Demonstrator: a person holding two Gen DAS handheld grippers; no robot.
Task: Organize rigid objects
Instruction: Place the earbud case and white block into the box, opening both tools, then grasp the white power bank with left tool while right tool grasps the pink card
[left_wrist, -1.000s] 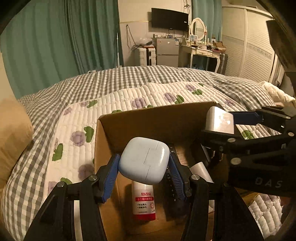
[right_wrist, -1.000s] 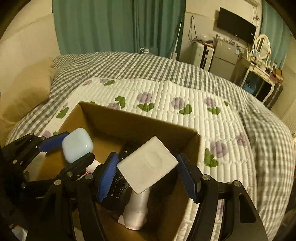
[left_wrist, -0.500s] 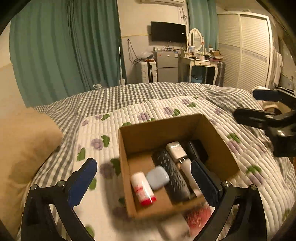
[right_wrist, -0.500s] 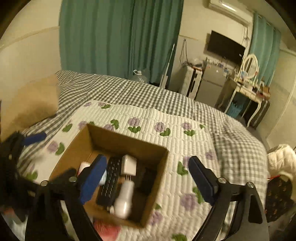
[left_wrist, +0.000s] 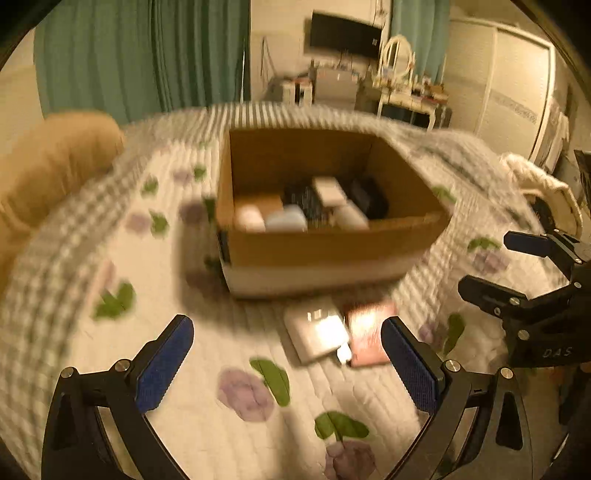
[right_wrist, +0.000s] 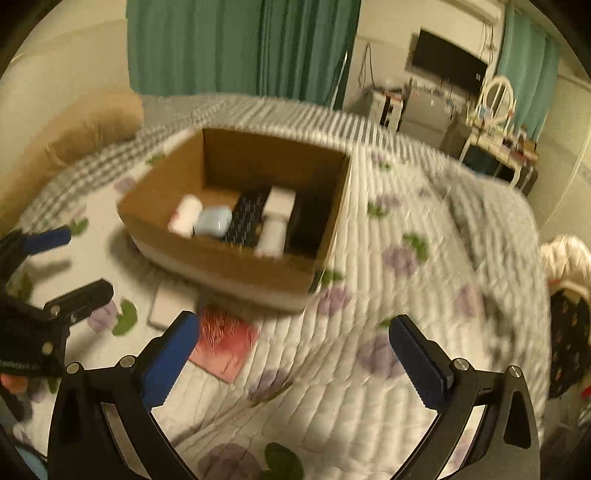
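A cardboard box (left_wrist: 332, 247) (right_wrist: 221, 266) stands on the quilted bed. In it lie a light blue case (left_wrist: 286, 221) (right_wrist: 213, 221), a white bottle (right_wrist: 184, 216), a black remote (right_wrist: 243, 218), a white charger block (left_wrist: 328, 190) (right_wrist: 280, 201) and dark items. A white flat object (left_wrist: 317, 332) (right_wrist: 170, 306) and a pink-red flat object (left_wrist: 367, 332) (right_wrist: 225, 341) lie on the quilt before the box. My left gripper (left_wrist: 288, 363) is open and empty, back from the box. My right gripper (right_wrist: 295, 360) is open and empty; it also shows in the left wrist view (left_wrist: 491, 266).
A tan pillow (left_wrist: 48, 166) lies at the left. The flowered quilt (left_wrist: 207, 424) covers the bed. Green curtains, a television, a dresser with a mirror (right_wrist: 495, 99) and a wardrobe stand behind. White cloth (left_wrist: 539, 184) lies at the bed's right edge.
Both grippers let go of the blue case and the white charger, which now lie in the box. Both have pulled back and down towards the near side; the view is blurred.
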